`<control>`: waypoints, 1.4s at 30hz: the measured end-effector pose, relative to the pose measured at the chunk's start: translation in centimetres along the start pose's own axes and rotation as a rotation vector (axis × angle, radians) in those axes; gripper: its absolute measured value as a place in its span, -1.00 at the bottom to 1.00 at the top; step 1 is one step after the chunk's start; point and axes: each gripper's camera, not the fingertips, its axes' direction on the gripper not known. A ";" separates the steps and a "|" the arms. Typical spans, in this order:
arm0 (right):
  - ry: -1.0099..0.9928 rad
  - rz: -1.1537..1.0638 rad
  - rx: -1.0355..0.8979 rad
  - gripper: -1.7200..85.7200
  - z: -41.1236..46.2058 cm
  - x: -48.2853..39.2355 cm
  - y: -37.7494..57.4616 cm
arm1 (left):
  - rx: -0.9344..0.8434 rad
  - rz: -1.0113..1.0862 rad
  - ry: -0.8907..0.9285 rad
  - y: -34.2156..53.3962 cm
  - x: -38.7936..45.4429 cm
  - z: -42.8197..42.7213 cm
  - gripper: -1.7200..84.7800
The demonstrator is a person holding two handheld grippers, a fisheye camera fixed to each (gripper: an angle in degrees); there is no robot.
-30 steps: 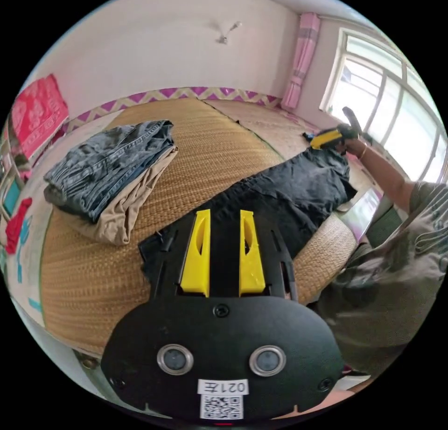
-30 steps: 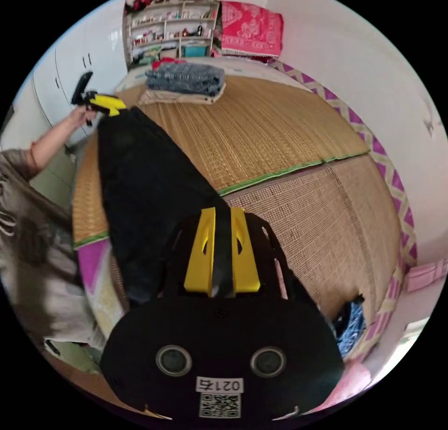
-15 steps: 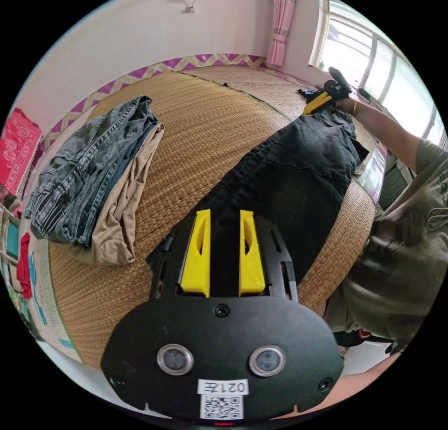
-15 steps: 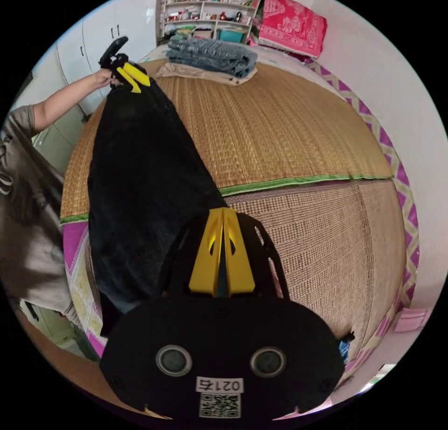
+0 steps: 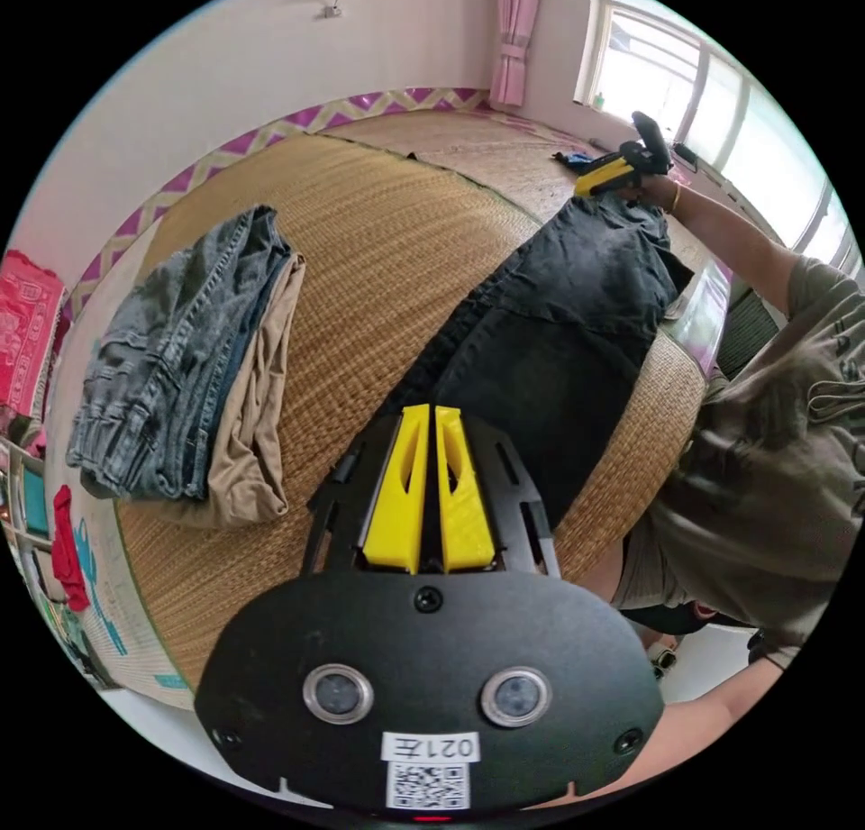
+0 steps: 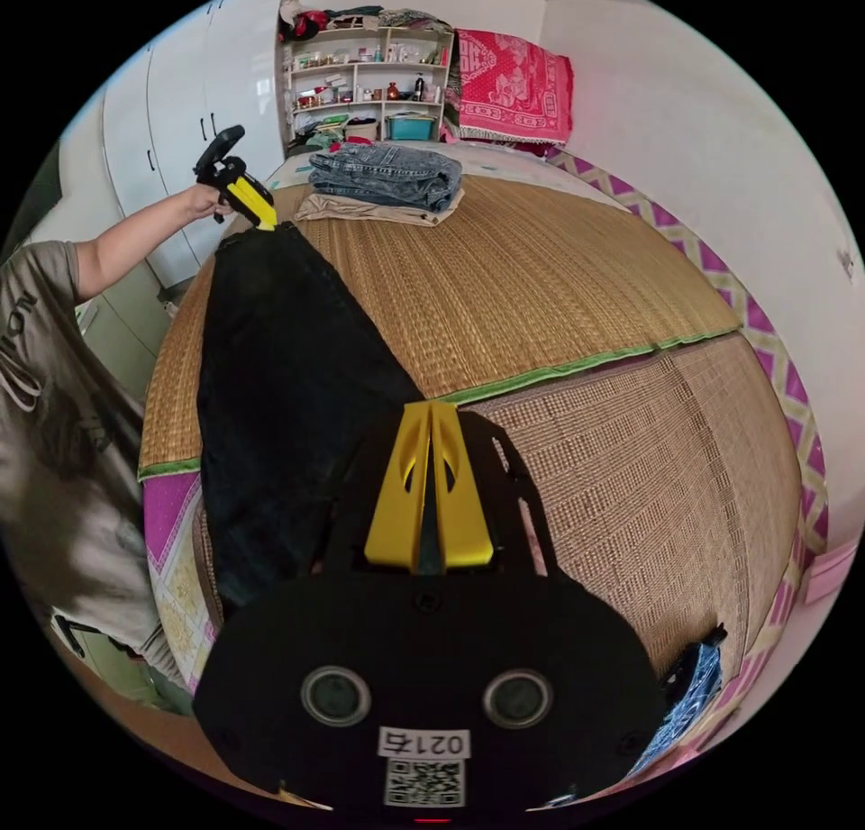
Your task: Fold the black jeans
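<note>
Black jeans point(image 5: 559, 325) lie stretched in one long strip on the straw mat point(image 5: 387, 235) of the bed, along the edge nearest the person point(image 5: 775, 469), part of the cloth overhanging that edge. Their long axis runs straight from one hand-held gripper to the other, so each end is already in a jaw pair's reach. In the left gripper view the left hand-held gripper point(image 5: 428, 483) has its yellow jaws nearly together, dark cloth showing in the thin gap, so it appears clamped on one end of the jeans; the right hand-held gripper point(image 5: 605, 170) sits at the far end. In the right gripper view the right hand-held gripper point(image 6: 431, 483) is likewise pinched tight on the near end of the jeans point(image 6: 279, 370), and the left hand-held gripper point(image 6: 248, 197) holds the far tip. Neither hand is nearer: the fold likely turns on carrying one end along this axis to meet the other. Well apart on the mat rests a stack of folded grey jeans point(image 5: 171, 343) over a tan garment point(image 5: 252, 433).
</note>
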 end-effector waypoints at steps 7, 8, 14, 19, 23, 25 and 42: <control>-0.007 -0.031 -0.028 -0.98 0.4 -0.8 -4.4 | -0.123 0.008 -0.051 -5.1 -2.6 2.7 -0.98; -0.013 -0.040 -0.033 -0.98 0.7 -1.2 -5.5 | -0.141 0.000 -0.043 -5.3 -3.2 3.6 -0.98; -0.044 -0.193 -0.151 -0.89 3.5 -4.4 -11.1 | -0.113 -0.083 0.050 -4.2 -7.2 6.8 -0.98; -0.044 -0.271 -0.291 -0.88 6.6 -5.9 -15.1 | -0.077 -0.085 0.051 -1.8 -7.5 6.7 -0.98; -0.051 -0.269 -0.266 -0.97 5.0 -6.8 -16.9 | -0.052 -0.081 0.039 -0.3 -7.3 6.0 -0.98; -0.046 -0.268 -0.221 -0.98 3.1 -7.5 -17.3 | -0.038 -0.064 0.024 0.7 -6.9 5.3 -0.98; 0.075 -0.116 -0.262 -0.98 6.2 -13.2 -20.0 | -0.079 -0.219 0.068 11.1 -13.4 10.9 -0.94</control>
